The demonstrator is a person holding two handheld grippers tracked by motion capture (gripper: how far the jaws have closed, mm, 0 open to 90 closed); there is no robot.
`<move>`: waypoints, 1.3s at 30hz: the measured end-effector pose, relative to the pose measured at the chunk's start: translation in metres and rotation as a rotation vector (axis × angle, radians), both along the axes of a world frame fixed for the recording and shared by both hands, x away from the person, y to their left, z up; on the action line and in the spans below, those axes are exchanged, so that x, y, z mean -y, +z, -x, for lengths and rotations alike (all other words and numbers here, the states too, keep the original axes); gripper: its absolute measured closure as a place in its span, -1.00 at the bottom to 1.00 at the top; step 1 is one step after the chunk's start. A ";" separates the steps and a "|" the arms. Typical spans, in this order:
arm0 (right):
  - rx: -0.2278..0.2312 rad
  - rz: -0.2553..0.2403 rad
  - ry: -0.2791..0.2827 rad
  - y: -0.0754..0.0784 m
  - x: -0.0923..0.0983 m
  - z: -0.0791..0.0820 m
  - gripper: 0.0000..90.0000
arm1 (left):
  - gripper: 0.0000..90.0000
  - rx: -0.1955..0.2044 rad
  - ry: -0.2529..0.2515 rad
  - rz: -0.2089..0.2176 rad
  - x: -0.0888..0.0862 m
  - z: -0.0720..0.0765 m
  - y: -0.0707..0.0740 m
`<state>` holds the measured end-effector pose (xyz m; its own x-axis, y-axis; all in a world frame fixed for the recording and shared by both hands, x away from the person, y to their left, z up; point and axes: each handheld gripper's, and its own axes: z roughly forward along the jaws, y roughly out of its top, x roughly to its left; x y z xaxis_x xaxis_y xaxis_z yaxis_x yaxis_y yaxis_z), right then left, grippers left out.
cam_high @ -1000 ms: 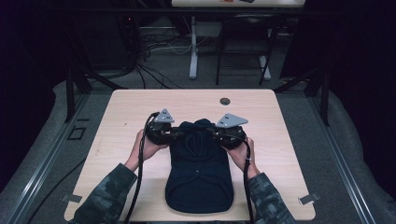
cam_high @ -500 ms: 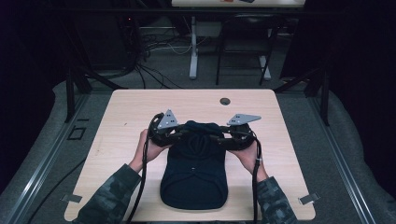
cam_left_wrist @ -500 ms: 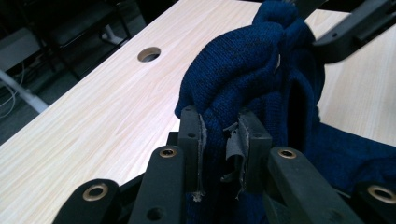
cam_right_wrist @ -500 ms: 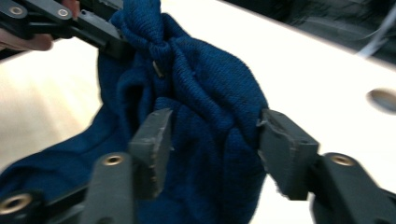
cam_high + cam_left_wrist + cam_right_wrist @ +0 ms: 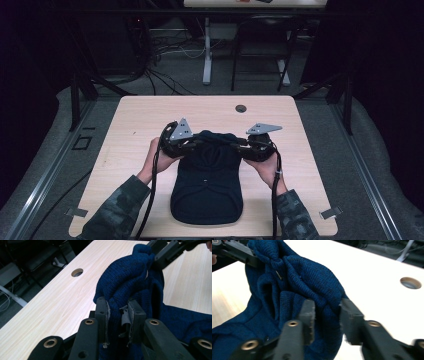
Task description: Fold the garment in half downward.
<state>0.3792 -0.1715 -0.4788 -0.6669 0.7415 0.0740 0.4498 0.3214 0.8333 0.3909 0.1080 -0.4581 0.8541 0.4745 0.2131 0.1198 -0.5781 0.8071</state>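
Note:
A dark blue knit garment lies on the light wooden table, its far edge lifted and bunched. My left gripper holds that edge from the left, and my right gripper holds it from the right. In the left gripper view the left gripper is shut on a fold of the knit, with the other gripper clamped on the same bunch farther off. In the right gripper view the right gripper pinches a thick wad of the fabric.
A round cable hole sits near the table's far edge, beyond the garment. Bare wood lies to the left and right of the hands. Black cables trail from both grippers along the person's forearms. Behind the table are desk legs and floor cables.
The right gripper has shifted to the right, away from the left one, stretching the garment's far edge between them. The left gripper has barely moved. Both keep their hold.

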 end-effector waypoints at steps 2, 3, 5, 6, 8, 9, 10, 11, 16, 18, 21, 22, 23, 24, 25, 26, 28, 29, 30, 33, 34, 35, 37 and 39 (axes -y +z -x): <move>0.029 0.015 0.007 0.000 -0.003 0.003 0.61 | 0.64 -0.004 0.001 -0.004 -0.001 0.001 0.000; 0.059 0.038 0.008 -0.001 -0.008 0.005 0.67 | 0.63 -0.010 0.003 -0.007 -0.002 0.000 -0.001; 0.078 0.040 0.005 -0.001 -0.010 0.007 0.70 | 0.60 -0.035 0.012 -0.004 -0.006 -0.002 -0.002; 0.087 0.040 0.005 0.000 -0.011 0.008 0.71 | 0.59 -0.045 0.014 -0.002 -0.007 -0.002 -0.003; 0.124 0.043 0.007 0.001 -0.013 0.011 0.73 | 0.50 -0.067 0.016 -0.007 -0.008 -0.003 -0.004; 0.150 0.053 0.014 0.002 -0.015 0.013 0.74 | 0.43 -0.084 0.019 -0.012 -0.008 -0.003 -0.004; 0.179 0.067 0.017 0.003 -0.017 0.015 0.74 | 0.32 -0.090 0.027 -0.018 -0.008 -0.003 -0.005; 0.197 0.075 0.023 0.004 -0.019 0.017 0.75 | 0.26 -0.115 0.032 -0.027 -0.009 -0.004 -0.007; 0.239 0.092 0.040 0.005 -0.025 0.019 0.75 | 0.36 -0.112 0.052 -0.040 -0.010 -0.005 -0.018; 0.243 0.095 0.038 0.005 -0.026 0.019 0.75 | 0.44 -0.107 0.053 -0.047 -0.010 -0.004 -0.020; 0.245 0.105 0.042 0.005 -0.027 0.019 0.74 | 0.58 -0.060 0.074 -0.050 -0.009 0.000 -0.020; 0.239 0.110 0.042 0.005 -0.027 0.018 0.73 | 0.60 -0.026 0.079 -0.054 -0.008 0.003 -0.019; 0.247 0.120 0.038 0.005 -0.027 0.018 0.70 | 0.62 -0.008 0.087 -0.050 -0.007 0.005 -0.017; 0.241 0.132 0.042 0.006 -0.027 0.017 0.63 | 0.64 0.010 0.090 -0.054 -0.006 0.006 -0.016; 0.210 0.142 0.042 0.007 -0.025 0.012 0.45 | 0.65 0.029 0.091 -0.062 -0.005 0.007 -0.015; 0.192 0.109 0.053 0.007 -0.023 0.009 0.20 | 0.65 0.047 0.089 -0.067 -0.004 0.008 -0.013; 0.140 0.078 0.075 0.006 -0.021 0.004 -0.10 | 0.65 0.067 0.082 -0.072 -0.001 0.010 -0.010; 0.096 0.066 0.089 0.006 -0.019 -0.001 -0.23 | 0.65 0.082 0.082 -0.080 0.001 0.010 -0.010; 0.056 0.051 0.115 0.004 -0.019 -0.006 -0.41 | 0.65 0.079 0.077 -0.091 0.002 0.010 -0.009; -0.023 0.087 0.120 0.003 -0.023 -0.017 -0.35 | 0.65 0.076 0.076 -0.099 0.005 0.011 -0.009; -0.023 0.087 0.120 0.003 -0.023 -0.017 -0.35 | 0.65 0.081 0.077 -0.097 0.006 0.011 -0.009; -0.012 0.096 0.106 0.003 -0.025 -0.017 -0.23 | 0.65 0.086 0.077 -0.100 0.006 0.011 -0.009; 0.002 0.141 0.080 0.003 -0.027 -0.017 -0.04 | 0.65 0.090 0.077 -0.092 0.006 0.012 -0.009; 0.016 0.145 0.051 0.003 -0.026 -0.018 0.25 | 0.65 0.094 0.080 -0.094 0.005 0.011 -0.009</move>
